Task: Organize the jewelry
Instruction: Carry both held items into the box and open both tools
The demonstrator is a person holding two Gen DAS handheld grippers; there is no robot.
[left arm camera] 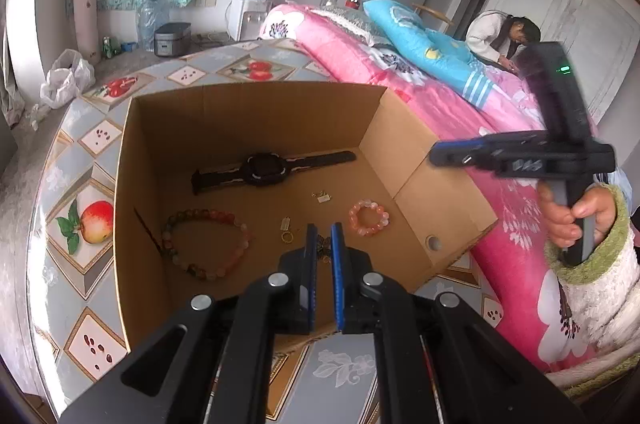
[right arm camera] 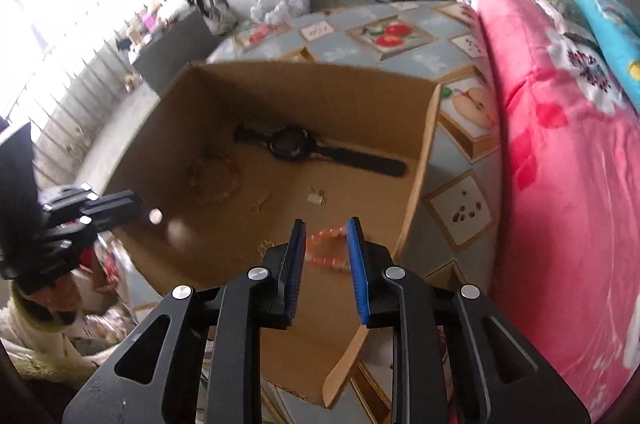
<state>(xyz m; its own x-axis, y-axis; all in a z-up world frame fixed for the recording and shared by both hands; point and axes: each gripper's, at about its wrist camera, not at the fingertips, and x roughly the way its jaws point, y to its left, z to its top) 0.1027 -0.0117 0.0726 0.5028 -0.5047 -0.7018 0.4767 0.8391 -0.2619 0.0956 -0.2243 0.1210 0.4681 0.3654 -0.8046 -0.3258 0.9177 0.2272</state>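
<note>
An open cardboard box [left arm camera: 240,120] [right arm camera: 300,96] stands on the table. On its floor lie a black watch [left arm camera: 266,168] [right arm camera: 290,144], a large multicoloured bead bracelet [left arm camera: 208,214], a small pink bead bracelet [left arm camera: 352,218] [right arm camera: 326,235], a gold ring [left arm camera: 287,236] and tiny charms [left arm camera: 322,197]. My left gripper [left arm camera: 323,236] is shut above the box's near side. A small butterfly piece [left arm camera: 322,246] on the floor shows through its slit. Well above the pink bracelet, my right gripper [right arm camera: 326,238] [left arm camera: 438,154] stands open, with nothing between the pads.
The table [left arm camera: 92,216] has a fruit-patterned cover. A bed with a pink blanket [left arm camera: 440,112] [right arm camera: 560,164] runs close along the box's right side. A person [left arm camera: 500,36] leans over the bed's far end. A hand in a fuzzy sleeve [left arm camera: 576,220] holds the right gripper.
</note>
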